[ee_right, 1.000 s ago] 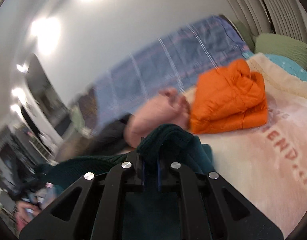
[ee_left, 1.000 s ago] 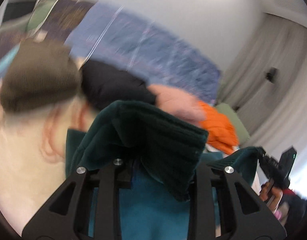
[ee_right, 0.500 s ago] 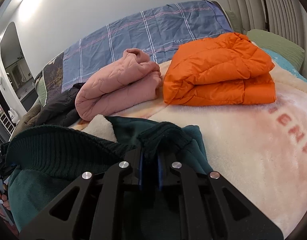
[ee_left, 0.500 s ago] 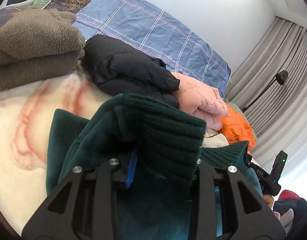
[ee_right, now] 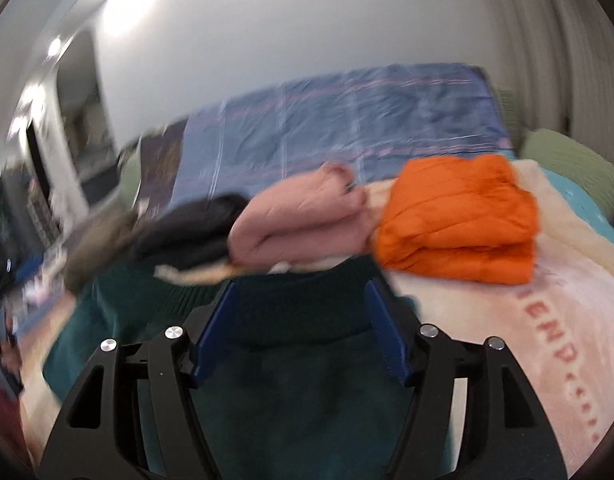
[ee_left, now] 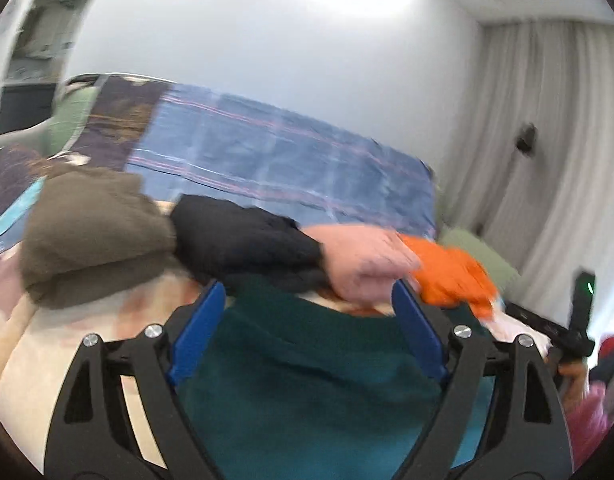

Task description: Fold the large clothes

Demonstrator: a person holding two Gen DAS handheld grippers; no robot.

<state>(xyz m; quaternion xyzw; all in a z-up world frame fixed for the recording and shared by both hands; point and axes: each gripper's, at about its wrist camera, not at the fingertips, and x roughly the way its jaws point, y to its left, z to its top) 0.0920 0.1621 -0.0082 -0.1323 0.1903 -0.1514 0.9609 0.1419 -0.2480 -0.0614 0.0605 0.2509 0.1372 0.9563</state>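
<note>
A: Left wrist view: the left gripper [ee_left: 307,340] has its blue fingers [ee_left: 197,340] spread wide, with nothing pinched between them. The green sweater [ee_left: 307,360] lies flat on the cream blanket [ee_left: 67,344] right under them.

B: Same on the right wrist view. The right gripper [ee_right: 301,332] is spread too, and the sweater's ribbed band [ee_right: 303,316] sits between the fingers, seemingly untouched, though the blur makes contact hard to judge.

A: So where's the sweater overall?

B: On the near part of the bed, in front of a row of folded clothes at the far side: brown fleece [ee_left: 91,236] on the left, then black jacket [ee_left: 243,244], pink jacket [ee_right: 303,224], orange jacket [ee_right: 459,220] on the right.

A: How will it handle, you think?

B: Thick, soft knit, probably fairly heavy and limp. It should sag and stretch if lifted by one point, but it won't slip or break.

A: Where to grab?

B: I'd take the ribbed band or a doubled edge, one gripper near each corner, so the fold carries over evenly.
</note>
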